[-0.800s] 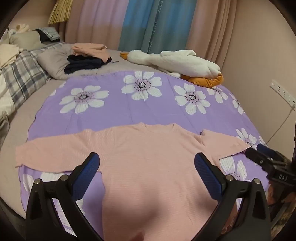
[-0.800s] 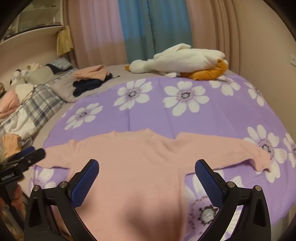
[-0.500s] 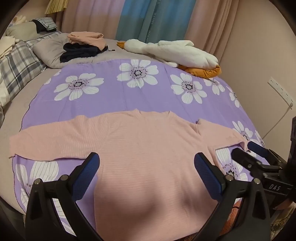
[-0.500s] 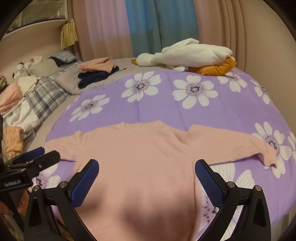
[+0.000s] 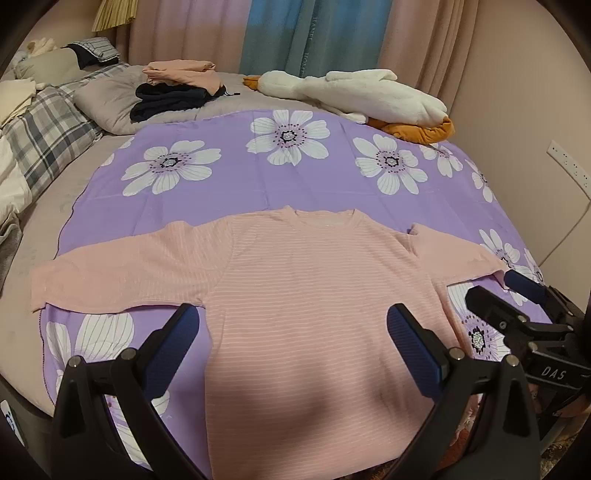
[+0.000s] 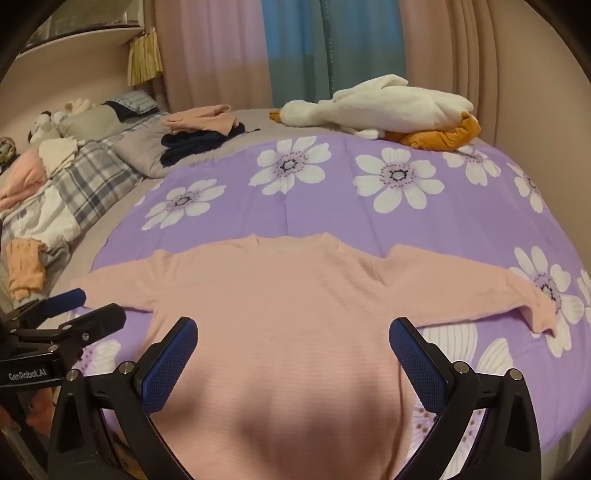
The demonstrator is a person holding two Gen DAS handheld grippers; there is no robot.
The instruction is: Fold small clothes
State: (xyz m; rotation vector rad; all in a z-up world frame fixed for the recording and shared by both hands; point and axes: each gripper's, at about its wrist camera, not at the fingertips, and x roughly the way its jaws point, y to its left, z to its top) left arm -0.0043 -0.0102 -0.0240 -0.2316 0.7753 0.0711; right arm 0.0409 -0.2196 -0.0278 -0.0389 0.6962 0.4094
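Pink striped sweater [image 5: 314, 302], spread flat

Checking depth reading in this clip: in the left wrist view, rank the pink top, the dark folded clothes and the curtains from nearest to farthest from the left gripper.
1. pink top: spread flat just ahead of the open left gripper.
2. dark folded clothes: far left on the bed, under folded pink pieces.
3. curtains: behind the bed, along the back wall.

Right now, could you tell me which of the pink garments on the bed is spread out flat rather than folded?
The pink striped sweater on the purple flowered sheet, sleeves stretched out. The other pink garment sits folded on dark clothes behind.
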